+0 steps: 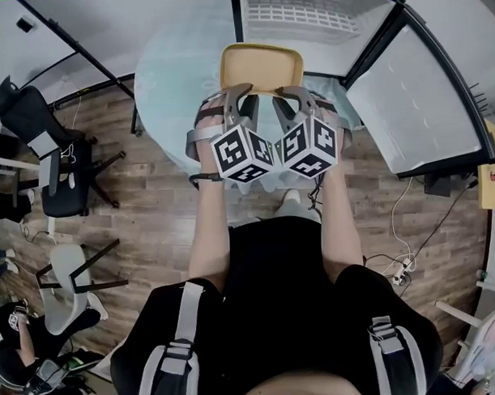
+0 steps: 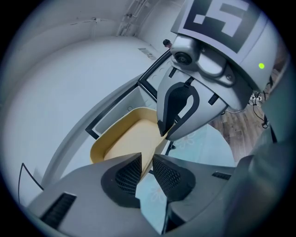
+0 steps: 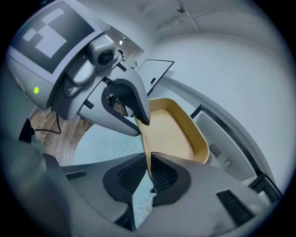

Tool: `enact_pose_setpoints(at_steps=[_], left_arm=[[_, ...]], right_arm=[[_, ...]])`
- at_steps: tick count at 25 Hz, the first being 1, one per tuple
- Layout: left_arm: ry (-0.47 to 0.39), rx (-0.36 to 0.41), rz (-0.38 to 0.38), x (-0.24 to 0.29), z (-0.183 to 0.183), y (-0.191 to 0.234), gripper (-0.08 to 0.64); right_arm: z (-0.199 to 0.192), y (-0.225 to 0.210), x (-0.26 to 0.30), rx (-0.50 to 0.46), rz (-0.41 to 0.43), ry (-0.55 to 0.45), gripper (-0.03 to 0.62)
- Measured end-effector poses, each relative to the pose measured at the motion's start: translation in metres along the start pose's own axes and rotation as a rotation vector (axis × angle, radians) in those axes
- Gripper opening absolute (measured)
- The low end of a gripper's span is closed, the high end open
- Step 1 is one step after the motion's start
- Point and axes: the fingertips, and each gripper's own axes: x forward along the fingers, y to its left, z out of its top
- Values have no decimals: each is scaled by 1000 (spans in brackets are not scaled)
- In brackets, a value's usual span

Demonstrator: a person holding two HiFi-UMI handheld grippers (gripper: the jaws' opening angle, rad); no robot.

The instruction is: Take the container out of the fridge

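The container (image 1: pixel 261 67) is a shallow yellow tray, held in the air over a round glass table, in front of the open fridge (image 1: pixel 306 16). My left gripper (image 1: pixel 242 94) is shut on the left part of its near rim, and my right gripper (image 1: pixel 288 94) on the right part. In the left gripper view the container's (image 2: pixel 122 141) rim runs between the left gripper's (image 2: pixel 146 172) pads, with the right gripper (image 2: pixel 167 130) clamped further along. The right gripper view shows the container's (image 3: pixel 173 129) edge pinched in the right gripper (image 3: pixel 149 172). Both grippers stand side by side, almost touching.
The round glass table (image 1: pixel 166 82) with a flower pattern lies under the container. The fridge's white door (image 1: pixel 427 105) stands open at the right. Office chairs (image 1: pixel 56 163) stand at the left on the wooden floor. Cables and a power strip (image 1: pixel 401 270) lie at the right.
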Motion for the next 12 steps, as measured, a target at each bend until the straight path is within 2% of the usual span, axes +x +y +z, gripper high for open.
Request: enact_pose_setpoints(at_steps=[5,12], left_arm=[[0,-20,25,-4,3,6,89],[21,-26,-8,-9,-7,-11,87]], right_arm=[[5,-5,-3,-19,14,-4,35],[-1,15,-4,-29,56,18,34]])
